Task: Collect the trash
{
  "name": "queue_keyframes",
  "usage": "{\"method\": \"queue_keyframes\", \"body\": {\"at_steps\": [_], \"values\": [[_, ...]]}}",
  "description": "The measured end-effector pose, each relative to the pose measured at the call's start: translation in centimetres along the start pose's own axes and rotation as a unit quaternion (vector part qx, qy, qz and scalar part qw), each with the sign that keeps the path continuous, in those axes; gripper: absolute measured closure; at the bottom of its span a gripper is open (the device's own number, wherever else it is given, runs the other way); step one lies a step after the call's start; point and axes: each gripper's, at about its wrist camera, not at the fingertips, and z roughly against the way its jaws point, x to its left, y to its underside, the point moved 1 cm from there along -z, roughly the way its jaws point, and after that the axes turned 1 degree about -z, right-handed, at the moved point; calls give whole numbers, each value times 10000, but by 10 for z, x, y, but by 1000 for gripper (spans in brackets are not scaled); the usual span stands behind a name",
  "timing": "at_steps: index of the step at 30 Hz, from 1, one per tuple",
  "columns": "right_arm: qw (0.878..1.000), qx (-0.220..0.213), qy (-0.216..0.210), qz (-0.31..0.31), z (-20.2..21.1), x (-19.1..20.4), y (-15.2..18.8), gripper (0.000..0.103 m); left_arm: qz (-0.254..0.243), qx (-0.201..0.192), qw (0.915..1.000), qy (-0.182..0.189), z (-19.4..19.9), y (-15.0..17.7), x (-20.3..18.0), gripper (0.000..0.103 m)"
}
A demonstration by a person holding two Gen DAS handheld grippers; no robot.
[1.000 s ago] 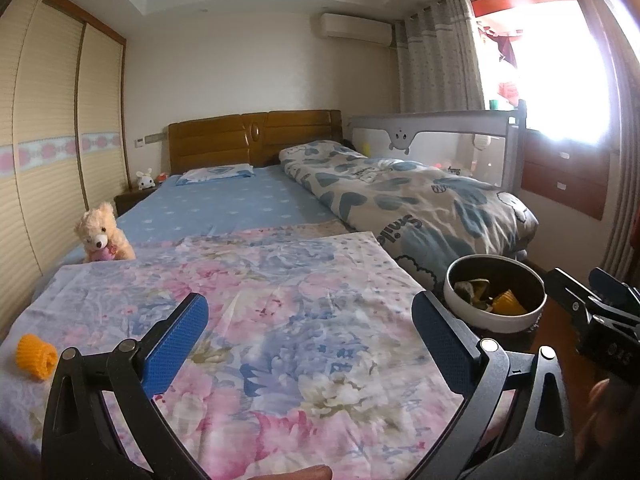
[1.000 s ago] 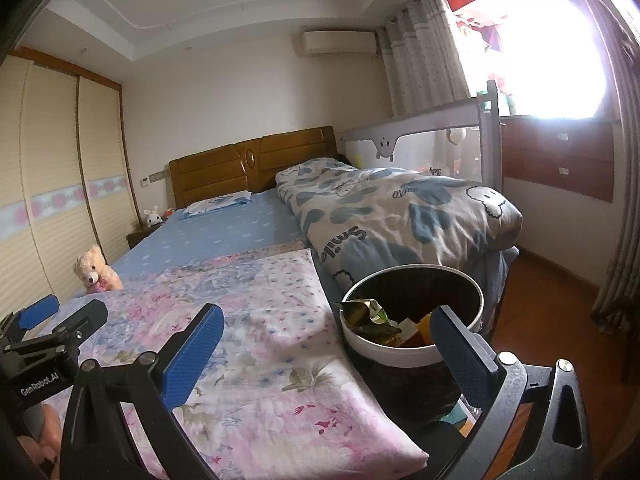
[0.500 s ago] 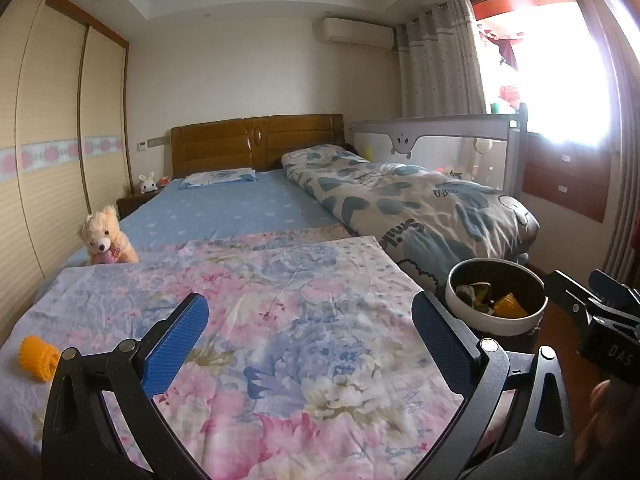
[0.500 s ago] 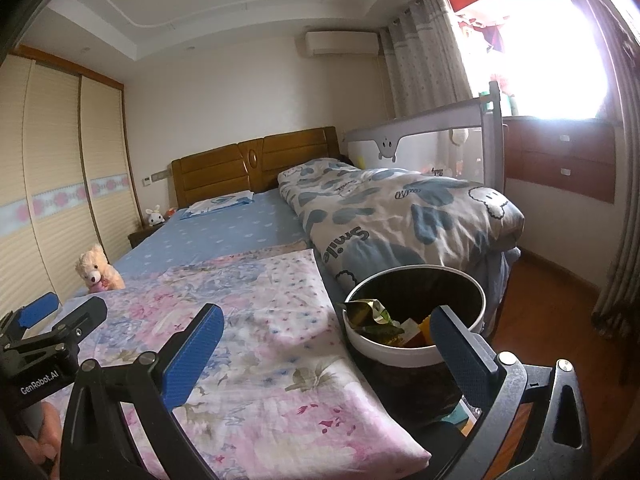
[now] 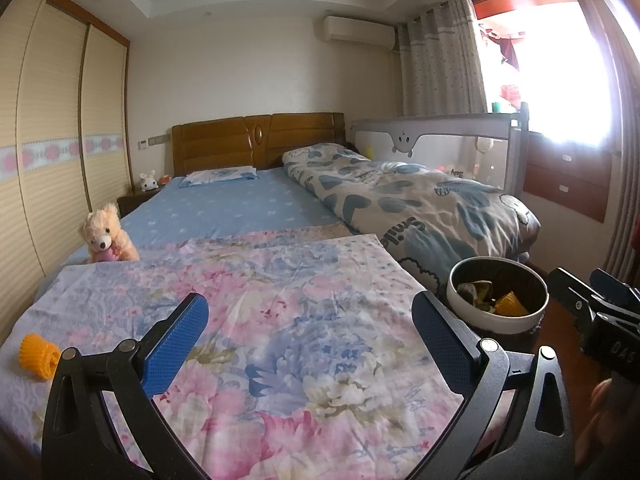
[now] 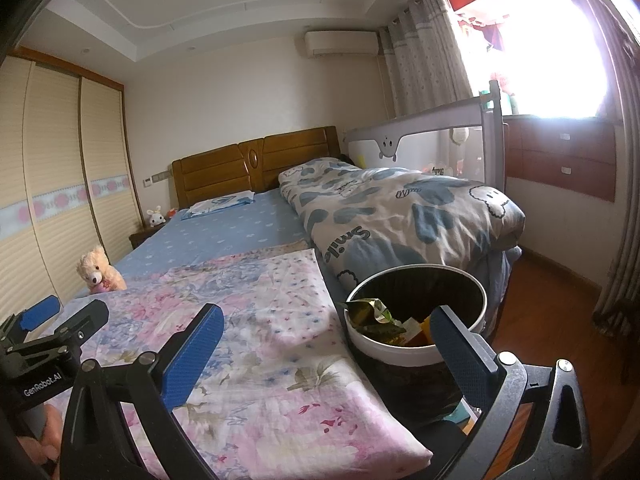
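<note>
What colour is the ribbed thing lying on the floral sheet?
Orange ribbed piece, clearest in the left wrist view.

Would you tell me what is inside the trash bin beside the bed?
The trash bin holds a crumpled green wrapper and an orange piece; anything beneath is covered.

The duvet (image 6: 400,216) reads "Smile"; the left tool (image 6: 44,328) reads "GenRobot.AI".
</note>
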Motion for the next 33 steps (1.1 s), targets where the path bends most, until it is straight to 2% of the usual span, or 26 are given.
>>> {"method": "queue_keyframes", "body": {"at_steps": [33], "values": [[10000, 2, -8, -11, 0, -1, 0, 0, 4, 19, 10000, -16, -1, 3, -1, 0]]}}
